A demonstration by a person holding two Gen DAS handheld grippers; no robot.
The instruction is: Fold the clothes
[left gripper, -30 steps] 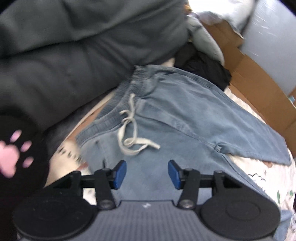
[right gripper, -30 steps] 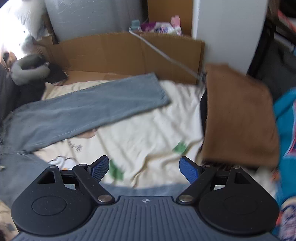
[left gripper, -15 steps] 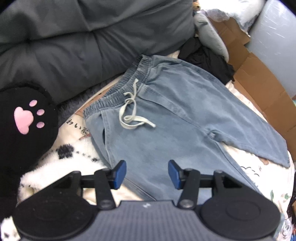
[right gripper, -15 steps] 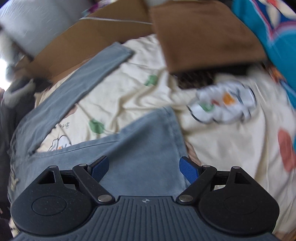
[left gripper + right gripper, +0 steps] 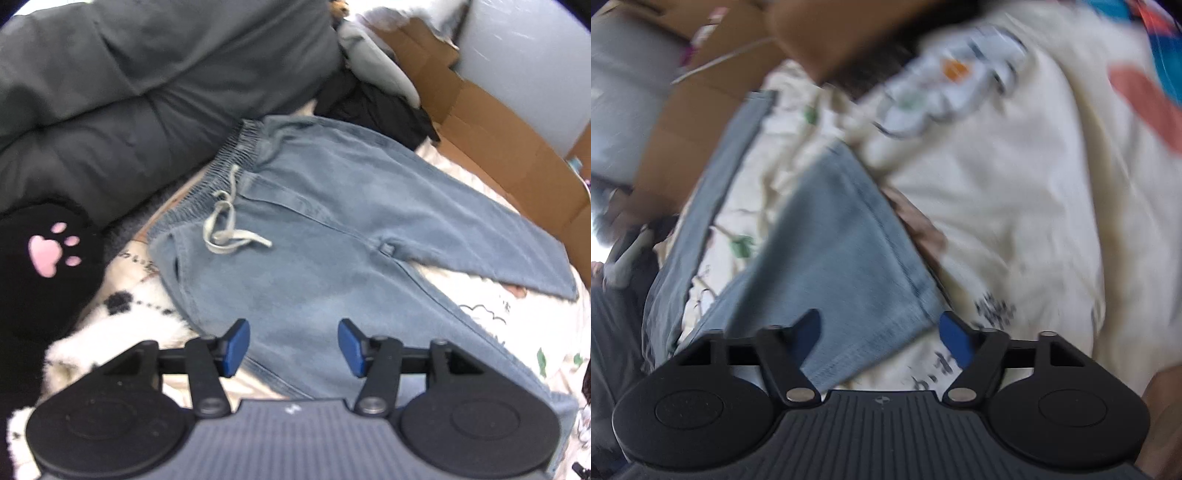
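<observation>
The jeans point(image 5: 332, 229) lie flat, front up, on the cream printed bed sheet point(image 5: 1015, 221), waistband toward the dark grey duvet point(image 5: 129, 92), both legs spread apart in a V toward the cardboard point(image 5: 498, 136) at the far edge. The drawstring point(image 5: 225, 229) lies loose on the front. No fold has been made yet; you are at the approach-and-grasp stage of the first fold.

Your left gripper point(image 5: 293, 347) hovers over the near hip and thigh of the jeans, fingers point(image 5: 236, 347) spread partway with nothing pinched; denim shows through the gap, but the pads do not press on it.

Your right gripper point(image 5: 881, 338) is down at the hem point(image 5: 897, 236) of the near leg. Its jaws are closing, and the corner of the hem sits between them. The picture is blurred, yet the pads appear clear of the cloth, so no grip is made.

Judgement: the next move calls for the right fingers to finish closing on the hem corner, catching both layers, while your left fingers take the near side at the waist or hip. Then carry the near leg over onto the far one, edges matched. Watch that the sheet is not pinched up along with the hem.
</observation>
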